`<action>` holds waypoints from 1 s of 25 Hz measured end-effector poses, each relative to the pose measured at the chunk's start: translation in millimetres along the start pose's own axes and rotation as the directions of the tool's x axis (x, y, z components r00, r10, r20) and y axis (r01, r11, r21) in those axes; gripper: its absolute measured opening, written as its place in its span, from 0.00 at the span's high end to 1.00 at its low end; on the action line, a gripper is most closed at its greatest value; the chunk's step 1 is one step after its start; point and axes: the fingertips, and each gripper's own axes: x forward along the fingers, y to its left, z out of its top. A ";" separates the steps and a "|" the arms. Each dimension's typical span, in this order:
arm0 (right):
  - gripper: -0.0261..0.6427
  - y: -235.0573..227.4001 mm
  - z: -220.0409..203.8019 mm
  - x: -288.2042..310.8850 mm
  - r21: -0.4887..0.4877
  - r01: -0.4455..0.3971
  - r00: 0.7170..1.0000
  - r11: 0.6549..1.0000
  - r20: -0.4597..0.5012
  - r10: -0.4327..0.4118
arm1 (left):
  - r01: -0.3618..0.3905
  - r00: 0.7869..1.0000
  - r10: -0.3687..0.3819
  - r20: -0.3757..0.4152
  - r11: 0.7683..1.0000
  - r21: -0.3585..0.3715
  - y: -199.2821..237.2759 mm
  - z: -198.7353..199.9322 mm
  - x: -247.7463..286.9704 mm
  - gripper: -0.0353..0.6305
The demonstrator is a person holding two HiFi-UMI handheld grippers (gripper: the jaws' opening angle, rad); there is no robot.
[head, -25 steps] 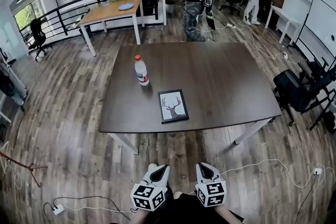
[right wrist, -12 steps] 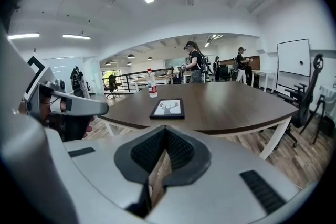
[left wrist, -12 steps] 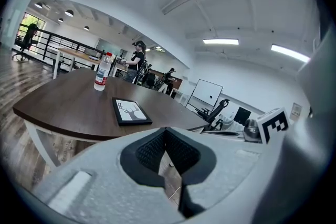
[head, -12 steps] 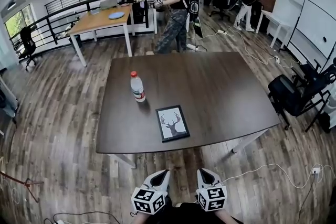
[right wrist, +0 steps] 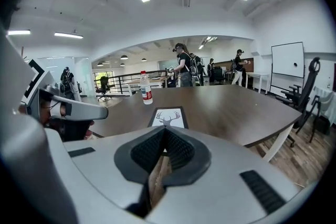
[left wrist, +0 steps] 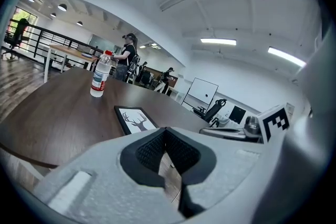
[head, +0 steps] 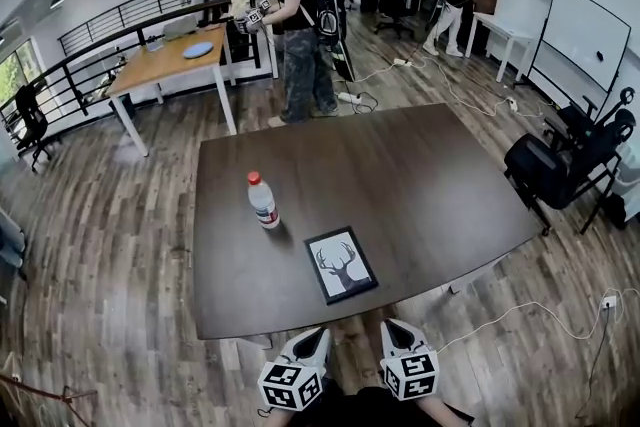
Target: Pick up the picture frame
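Observation:
A black picture frame [head: 341, 265] with a deer-head print lies flat on the dark brown table [head: 420, 185], near its front edge. The frame also shows in the left gripper view [left wrist: 135, 118] and the right gripper view [right wrist: 168, 117]. My left gripper [head: 312, 337] and right gripper [head: 394, 328] hover side by side just short of the table's front edge, below the frame in the head view. Both are shut with nothing between the jaws [left wrist: 165, 131] [right wrist: 165, 131]. Neither touches the frame.
A water bottle [head: 263, 201] with a red cap stands upright on the table, left of and behind the frame. A person [head: 300, 25] stands beyond the far table edge. A black office chair [head: 560, 165] sits at the right. Cables [head: 520, 310] lie on the wooden floor.
The table and frame have come closer in the head view. Both grippers have advanced toward the front edge, still shut. The person at the back has shifted left.

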 end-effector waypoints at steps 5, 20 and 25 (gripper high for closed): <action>0.95 11.4 15.5 28.3 0.017 0.037 0.999 0.999 0.017 -0.037 | 0.028 1.000 -0.028 -0.010 1.000 0.011 32.9 18.7 7.7 0.93; 0.95 55.4 25.3 76.6 0.047 0.075 0.997 0.996 -0.001 -0.075 | 0.076 0.996 -0.076 -0.043 0.997 0.005 96.2 40.8 9.4 0.93; 0.95 61.3 22.8 80.7 0.062 0.084 0.996 0.995 -0.015 -0.083 | 0.017 1.000 -0.017 -0.019 1.000 -0.026 115.8 43.2 6.1 0.93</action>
